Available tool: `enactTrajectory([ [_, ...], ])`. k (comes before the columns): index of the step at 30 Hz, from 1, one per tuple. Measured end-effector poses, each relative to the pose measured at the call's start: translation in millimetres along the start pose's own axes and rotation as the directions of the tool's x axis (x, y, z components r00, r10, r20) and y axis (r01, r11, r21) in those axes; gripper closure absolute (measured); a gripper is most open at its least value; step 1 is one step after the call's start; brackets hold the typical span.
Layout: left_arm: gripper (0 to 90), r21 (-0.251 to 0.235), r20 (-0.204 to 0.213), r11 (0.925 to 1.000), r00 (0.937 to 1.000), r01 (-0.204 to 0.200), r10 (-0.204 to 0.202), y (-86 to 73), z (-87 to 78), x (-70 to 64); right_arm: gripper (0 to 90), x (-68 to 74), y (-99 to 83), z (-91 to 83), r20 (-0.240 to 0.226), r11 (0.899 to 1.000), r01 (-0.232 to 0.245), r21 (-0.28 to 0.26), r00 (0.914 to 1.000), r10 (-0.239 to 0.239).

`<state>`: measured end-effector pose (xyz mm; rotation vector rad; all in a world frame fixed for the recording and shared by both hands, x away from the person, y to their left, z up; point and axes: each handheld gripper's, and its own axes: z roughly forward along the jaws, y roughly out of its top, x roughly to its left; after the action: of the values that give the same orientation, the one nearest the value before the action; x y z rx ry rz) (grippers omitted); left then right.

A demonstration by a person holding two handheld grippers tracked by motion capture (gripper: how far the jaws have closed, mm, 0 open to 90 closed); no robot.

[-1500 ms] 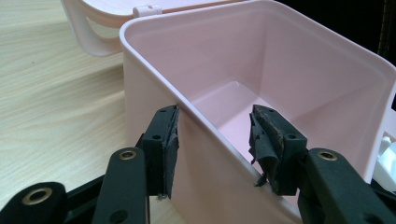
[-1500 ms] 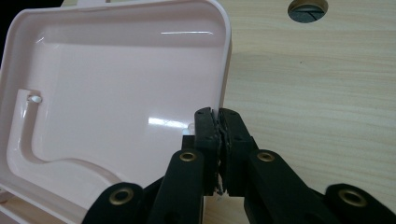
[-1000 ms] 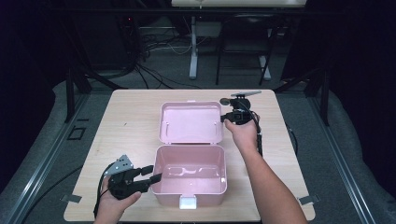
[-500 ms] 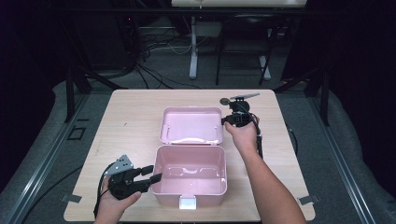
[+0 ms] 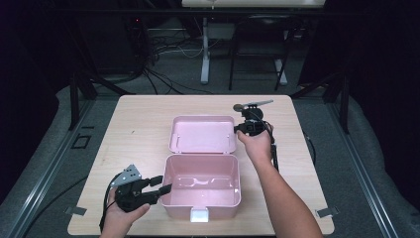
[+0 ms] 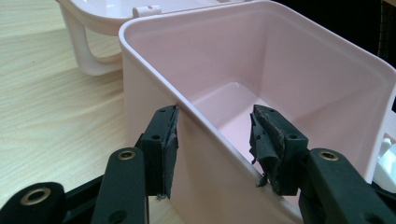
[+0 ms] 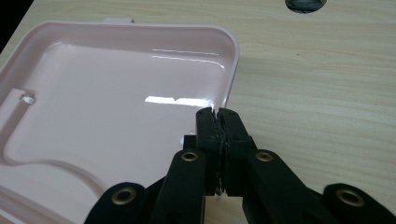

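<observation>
An open pink plastic box [image 5: 203, 210] stands at the table's near middle, its lid [image 5: 203, 134] swung back behind it. My left gripper [image 5: 163, 183] is open at the box's left side. In the left gripper view [image 6: 215, 140] one jaw is outside the box's [image 6: 289, 70] left wall and the other inside, with neither pad pressing it. My right gripper [image 5: 237, 129] is at the lid's right edge. In the right gripper view [image 7: 218, 114] the jaws are shut on the rim of the lid [image 7: 116, 93]. The box is bare inside.
A white latch [image 5: 199, 214] sits on the box's front wall, and a pink handle [image 6: 88, 60] loops from the lid. A dark round spot [image 5: 238, 106] marks the table [image 5: 138, 124] behind the right gripper. Bare wood lies left and right of the box.
The lid's far edge has shifted slightly toward the box, and my right gripper has moved with it. The left gripper has stayed at the box's left wall.
</observation>
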<state>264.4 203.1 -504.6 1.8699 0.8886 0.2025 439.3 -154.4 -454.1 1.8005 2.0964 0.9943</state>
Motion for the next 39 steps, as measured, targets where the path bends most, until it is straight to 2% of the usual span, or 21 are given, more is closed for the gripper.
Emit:
enactTrajectory([
  [10,51.7,0.004,0.000,1.0000,1.0000,0.001,-0.001,0.0,-0.5,0.3,88.0,0.9,-1.3,1.4,0.014,1.000,0.011,0.010,0.9998,-0.011],
  [16,50.8,0.000,-0.004,1.0000,1.0000,0.005,-0.005,-1.1,0.8,-0.9,84.7,7.5,-0.8,-3.0,0.017,0.999,0.045,-0.015,0.9989,-0.044],
  [19,49.5,0.005,-0.006,1.0000,1.0000,0.004,-0.004,-1.3,1.6,-1.4,86.2,14.2,-1.3,-6.0,0.036,0.996,0.091,-0.024,0.9952,-0.091],
  [23,49.3,0.007,-0.006,1.0000,1.0000,0.003,-0.003,-1.0,1.6,-1.1,84.9,21.8,-4.2,-11.8,0.035,0.991,0.132,-0.030,0.9908,-0.131],
  [28,49.5,-0.006,0.006,0.9995,0.9995,0.032,-0.032,-2.2,1.4,-0.5,82.8,25.9,-9.2,-22.4,0.031,0.981,0.188,-0.059,0.9821,-0.186],
  [34,50.0,-0.012,0.001,0.9996,0.9997,0.024,-0.024,-1.9,-0.4,-0.3,78.7,30.5,-18.6,-35.8,0.005,0.970,0.232,-0.070,0.9728,-0.232],
  [39,49.5,-0.022,-0.002,0.9994,0.9996,0.027,-0.027,-1.6,-3.5,2.2,71.3,24.8,-28.9,-44.7,-0.009,0.967,0.248,-0.065,0.9685,-0.249],
])
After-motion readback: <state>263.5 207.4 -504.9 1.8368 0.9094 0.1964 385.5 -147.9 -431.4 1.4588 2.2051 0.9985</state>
